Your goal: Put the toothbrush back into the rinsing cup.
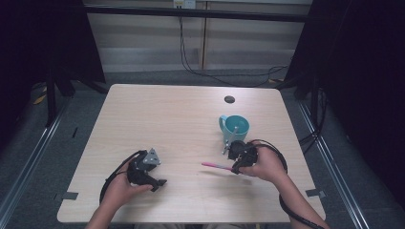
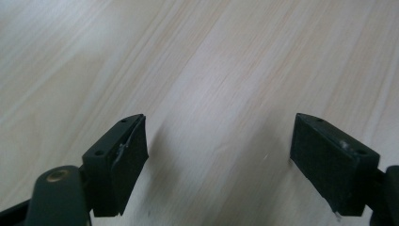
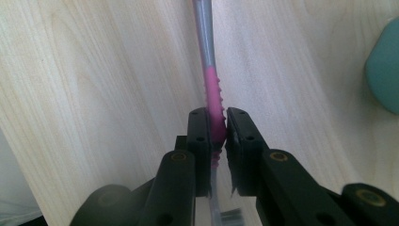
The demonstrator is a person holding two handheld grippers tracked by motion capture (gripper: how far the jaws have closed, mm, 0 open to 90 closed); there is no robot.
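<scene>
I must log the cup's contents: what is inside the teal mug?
Inside the teal mug, the high view shows a teal inner wall and a grey utensil handle leaning over the near rim. The bottom is hidden by that rim.

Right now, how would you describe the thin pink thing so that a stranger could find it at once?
Look at the near right part of the wooden table, just in front of the teal mug. There the right gripper is shut on a toothbrush. It is the only slim pink stick, with a ribbed pink grip and a grey neck.

Matt pale wood-grain table (image 1: 167, 119), glossy teal mug (image 1: 235, 127), ridged pink plastic toothbrush (image 3: 212, 101) handle, matt black gripper pads (image 2: 335, 162)
</scene>
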